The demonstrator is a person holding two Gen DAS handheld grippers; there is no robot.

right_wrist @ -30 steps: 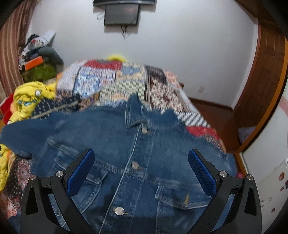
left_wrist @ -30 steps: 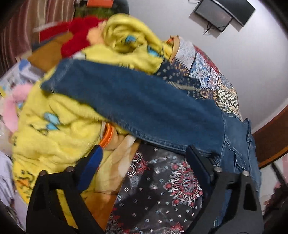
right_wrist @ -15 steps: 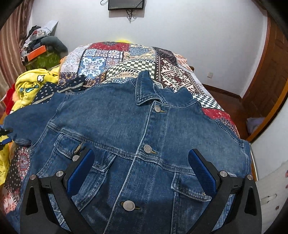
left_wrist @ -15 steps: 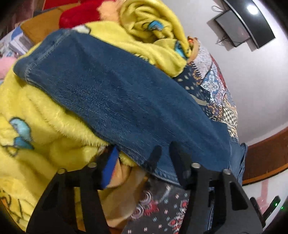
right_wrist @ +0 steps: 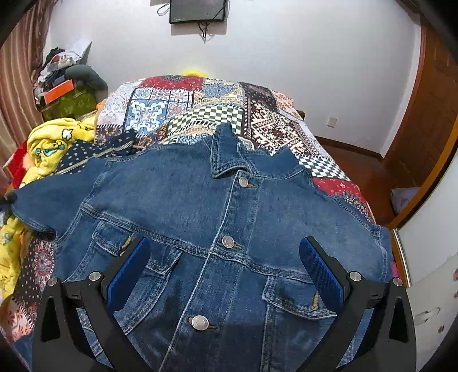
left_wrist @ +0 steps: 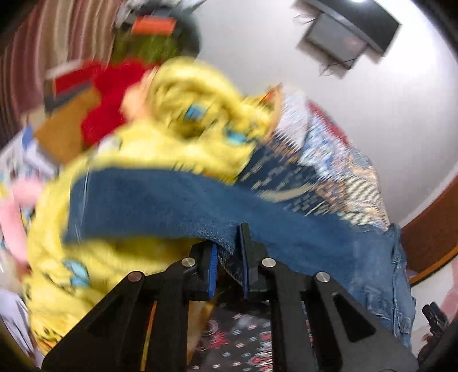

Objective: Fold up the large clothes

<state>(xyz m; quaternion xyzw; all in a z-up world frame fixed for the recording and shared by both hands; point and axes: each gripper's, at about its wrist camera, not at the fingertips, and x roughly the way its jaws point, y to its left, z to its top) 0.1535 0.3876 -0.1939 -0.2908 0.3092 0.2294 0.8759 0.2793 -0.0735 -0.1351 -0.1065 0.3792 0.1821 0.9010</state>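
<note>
A blue denim jacket [right_wrist: 200,206] lies front up on the patchwork bedspread [right_wrist: 200,108], buttoned, collar towards the far wall. Its left sleeve [left_wrist: 160,200] stretches out over a yellow fleece blanket [left_wrist: 120,154]. My left gripper [left_wrist: 227,243] is shut on the lower edge of that sleeve, the denim pinched between its blue pads and lifted a little. The left wrist view is blurred by motion. My right gripper [right_wrist: 224,254] hangs open over the jacket's chest, its blue pads [right_wrist: 320,271] wide apart above the two chest pockets, holding nothing.
A yellow cartoon-print blanket [right_wrist: 48,148] is heaped at the bed's left side with red cloth [left_wrist: 114,94] behind it. Boxes and clutter [right_wrist: 65,91] are stacked in the far left corner. A screen [right_wrist: 197,11] hangs on the white wall; a wooden door [right_wrist: 423,120] stands at right.
My left gripper went from wide open to shut, pinching the edge of the denim sleeve, and has risen with it. The right gripper stayed open over the jacket's chest.
</note>
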